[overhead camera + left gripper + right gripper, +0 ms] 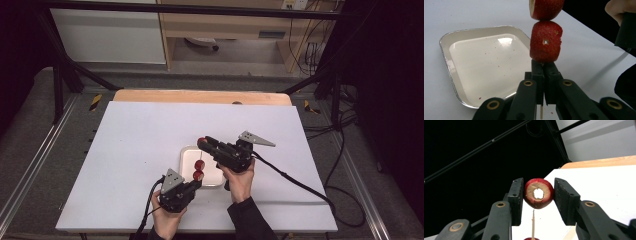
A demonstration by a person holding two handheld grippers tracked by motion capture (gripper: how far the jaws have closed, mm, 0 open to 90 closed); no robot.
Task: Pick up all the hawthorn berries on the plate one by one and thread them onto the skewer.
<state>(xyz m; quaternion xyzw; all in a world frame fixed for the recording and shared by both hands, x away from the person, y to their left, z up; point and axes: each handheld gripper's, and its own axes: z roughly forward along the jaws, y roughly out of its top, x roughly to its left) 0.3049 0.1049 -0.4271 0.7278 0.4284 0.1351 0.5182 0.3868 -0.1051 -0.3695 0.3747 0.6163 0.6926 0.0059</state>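
The left gripper, low and centre in its own view, had its jaws pressed fully together on a thin wooden skewer, whose pale end poked out beneath them. Two red fruit pieces were threaded on that skewer directly above the jaws: a lower piece with a small square hole in its side, sitting on the jaw tips, and an upper piece touching it and cut off by the top edge of the frame.

The right gripper, at the centre of its own view, held a third red fruit piece between partly closed jaws, the pads against its sides, its cored pale face turned toward the camera. The skewer's pointed tip rose just below it, apart from the fruit.

In the high view, the left gripper sat at lower centre with the skewered fruit standing over a white square tray on the white tabletop. The right gripper lay just right of the tray, its jaws reaching toward the upper left over the tray's far edge. A hand held it from below, and a black cable trailed off toward the lower right.
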